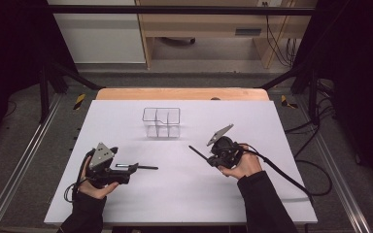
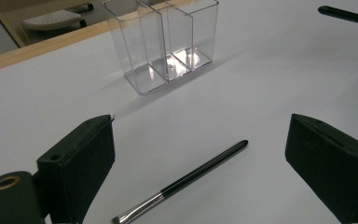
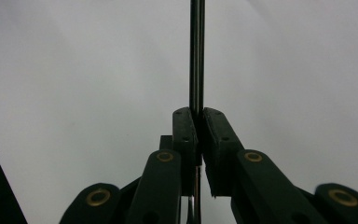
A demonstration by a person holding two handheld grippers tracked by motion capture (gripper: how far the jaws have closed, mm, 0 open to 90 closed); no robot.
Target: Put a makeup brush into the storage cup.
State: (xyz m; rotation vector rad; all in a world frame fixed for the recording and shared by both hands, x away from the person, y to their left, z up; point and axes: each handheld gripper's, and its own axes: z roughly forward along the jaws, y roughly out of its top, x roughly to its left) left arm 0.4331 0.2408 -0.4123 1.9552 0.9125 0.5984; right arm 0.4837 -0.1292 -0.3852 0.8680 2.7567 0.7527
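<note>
A clear plastic organizer (image 1: 161,121) (image 2: 163,42) with three compartments stands empty at the middle of the white table (image 1: 126,204). A black-handled makeup brush (image 1: 148,167) (image 2: 191,175) with a silver ferrule lies flat on the table. My left gripper (image 1: 134,168) (image 2: 204,135) is open, its jaws standing on either side of that brush without touching it. My right gripper (image 1: 209,158) (image 3: 198,114) is shut on a second thin black brush handle (image 1: 196,151) (image 3: 196,56) (image 2: 349,16), which sticks out past the jaws toward the upper left, low over the table.
The table's wooden far edge (image 1: 182,93) runs behind the organizer. Black frame bars (image 1: 53,73) flank the table, and cables (image 1: 315,170) lie on the floor at the right. A wooden desk (image 1: 199,29) stands beyond.
</note>
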